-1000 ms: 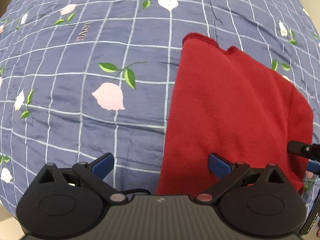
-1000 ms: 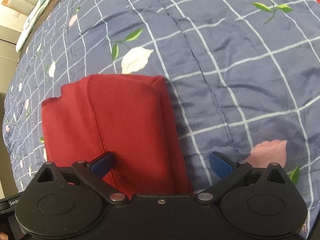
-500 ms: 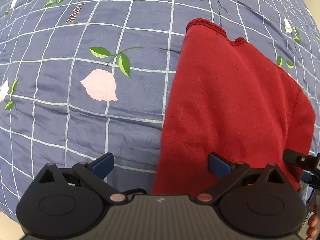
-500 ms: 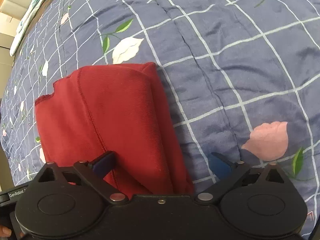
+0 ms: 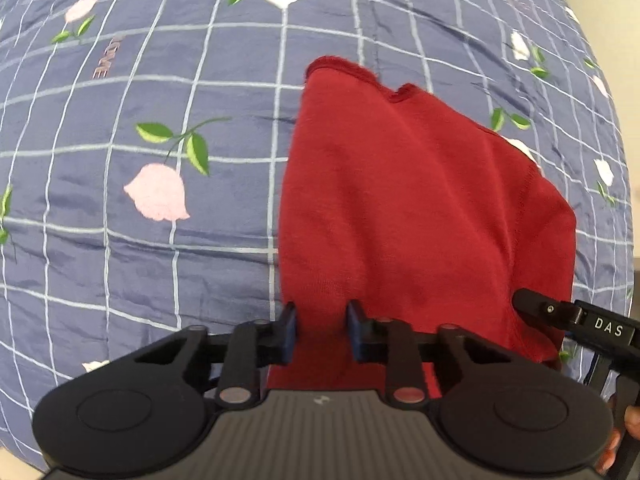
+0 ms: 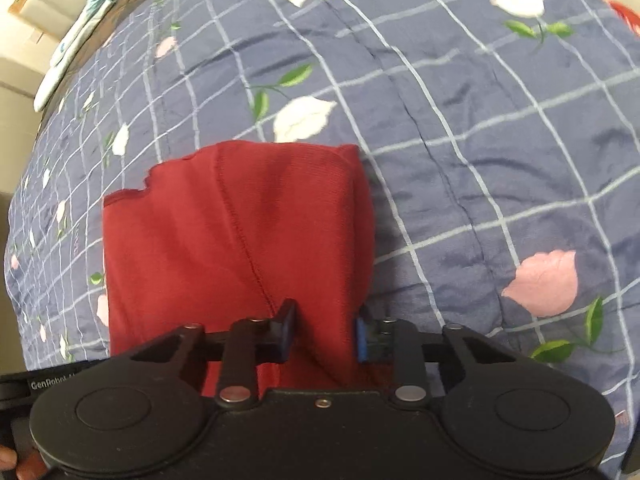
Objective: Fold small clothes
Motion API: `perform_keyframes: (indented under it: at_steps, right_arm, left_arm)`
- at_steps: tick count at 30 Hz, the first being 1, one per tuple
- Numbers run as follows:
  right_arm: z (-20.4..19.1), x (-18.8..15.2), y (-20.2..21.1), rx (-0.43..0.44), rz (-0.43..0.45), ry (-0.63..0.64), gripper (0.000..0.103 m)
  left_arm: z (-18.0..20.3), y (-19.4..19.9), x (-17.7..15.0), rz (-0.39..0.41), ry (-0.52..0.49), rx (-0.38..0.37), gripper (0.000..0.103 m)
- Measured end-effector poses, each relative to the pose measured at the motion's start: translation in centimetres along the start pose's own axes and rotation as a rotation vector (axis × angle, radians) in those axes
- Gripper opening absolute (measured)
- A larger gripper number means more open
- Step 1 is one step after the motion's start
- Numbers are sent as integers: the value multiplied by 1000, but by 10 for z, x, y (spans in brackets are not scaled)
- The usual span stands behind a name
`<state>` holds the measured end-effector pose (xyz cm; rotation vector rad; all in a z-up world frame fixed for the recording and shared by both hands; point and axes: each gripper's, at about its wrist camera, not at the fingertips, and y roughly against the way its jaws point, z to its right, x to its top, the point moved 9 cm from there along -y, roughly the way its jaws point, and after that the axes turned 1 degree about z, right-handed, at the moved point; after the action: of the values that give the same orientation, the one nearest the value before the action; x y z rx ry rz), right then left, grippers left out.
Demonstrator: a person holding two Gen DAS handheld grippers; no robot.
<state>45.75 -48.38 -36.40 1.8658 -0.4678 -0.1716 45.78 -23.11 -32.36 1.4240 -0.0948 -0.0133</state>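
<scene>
A folded red garment (image 5: pixel 416 208) lies on the blue checked bedsheet (image 5: pixel 160 128). My left gripper (image 5: pixel 322 330) is shut on its near left edge, cloth pinched between the blue pads. In the right wrist view the same red garment (image 6: pixel 240 240) fills the centre. My right gripper (image 6: pixel 326 334) is shut on its near right edge. The near hem is hidden behind both gripper bodies. The other gripper's black tip (image 5: pixel 560 314) shows at the right of the left wrist view.
The floral sheet (image 6: pixel 480 140) spreads all around the garment. A wooden bed edge with a pale cloth (image 6: pixel 76 40) runs along the far left. Fingertips of a hand (image 5: pixel 624 432) show at the lower right.
Both grippers went from wide open to shut on the garment's near edge. The near edge now looks slightly lifted and bunched between the fingers.
</scene>
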Motion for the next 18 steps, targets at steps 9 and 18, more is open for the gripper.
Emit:
perform_keyframes:
  at_steps: [9, 18]
  right_arm:
    - [-43, -6, 36, -19, 104, 151, 20]
    - [-111, -21, 54, 21, 164, 297, 15]
  left_arm:
    - [4, 35, 0, 64, -54, -33, 17]
    - [-16, 82, 4, 164, -91, -33, 17]
